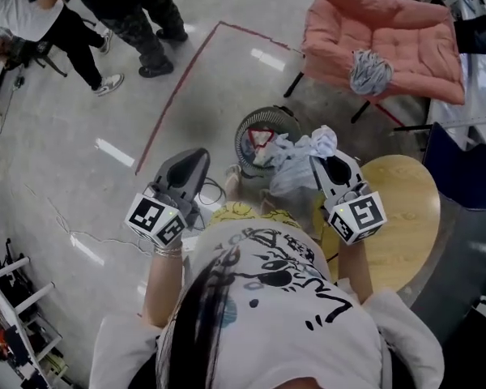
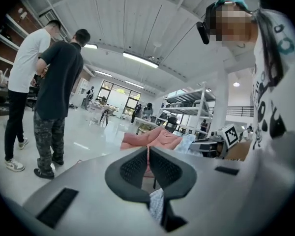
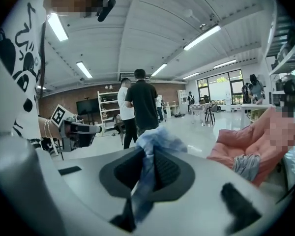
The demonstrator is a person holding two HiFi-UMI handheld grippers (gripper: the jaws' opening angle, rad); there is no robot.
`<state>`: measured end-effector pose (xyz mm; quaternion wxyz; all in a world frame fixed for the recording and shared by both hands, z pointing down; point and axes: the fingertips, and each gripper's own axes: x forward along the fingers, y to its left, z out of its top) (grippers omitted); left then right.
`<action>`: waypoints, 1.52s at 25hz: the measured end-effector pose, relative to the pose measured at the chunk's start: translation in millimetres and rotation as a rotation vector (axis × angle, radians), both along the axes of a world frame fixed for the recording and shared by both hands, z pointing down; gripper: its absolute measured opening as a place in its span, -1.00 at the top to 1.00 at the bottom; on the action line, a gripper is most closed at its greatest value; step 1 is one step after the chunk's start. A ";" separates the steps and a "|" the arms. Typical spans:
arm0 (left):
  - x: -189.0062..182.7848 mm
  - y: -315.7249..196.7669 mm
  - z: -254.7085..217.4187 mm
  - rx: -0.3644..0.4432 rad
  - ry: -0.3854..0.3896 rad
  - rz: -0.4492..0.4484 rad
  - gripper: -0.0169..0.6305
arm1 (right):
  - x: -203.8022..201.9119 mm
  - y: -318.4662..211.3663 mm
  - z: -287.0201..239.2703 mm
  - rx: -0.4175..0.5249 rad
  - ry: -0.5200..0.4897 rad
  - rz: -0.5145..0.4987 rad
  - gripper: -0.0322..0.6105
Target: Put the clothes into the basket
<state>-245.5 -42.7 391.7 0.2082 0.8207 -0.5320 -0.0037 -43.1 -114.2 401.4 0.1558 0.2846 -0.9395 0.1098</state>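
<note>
Polished grey concrete workshop floor [image 1: 73, 112]. Right gripper [image 3: 150, 157] is clamped on a crumpled pale blue garment [image 1: 298, 156], held by the round dark wire basket [image 1: 245, 132], likely for dropping in. Left gripper [image 2: 148, 157] is closed and looks empty.

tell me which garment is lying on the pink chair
The grey-striped bundle on the pink chair; the light blue garment is instead clamped in the right gripper near the basket.

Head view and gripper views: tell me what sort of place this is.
Likely an open workshop or lab hall, not a home: polished floor with a red tape line, metal shelving racks, ceiling strip lights.
</note>
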 end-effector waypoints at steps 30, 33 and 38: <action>-11.2 -151.3 54.0 -0.103 0.021 0.328 0.87 | -59.5 -81.8 64.7 -0.083 0.101 0.190 0.72; 5.1 -153.9 62.7 -0.134 0.020 0.361 0.87 | -57.0 -82.7 82.0 -0.123 0.121 0.189 0.72; 22.2 -160.8 85.7 -0.168 0.057 0.370 0.87 | -60.5 -83.9 123.1 -0.197 0.120 0.178 0.72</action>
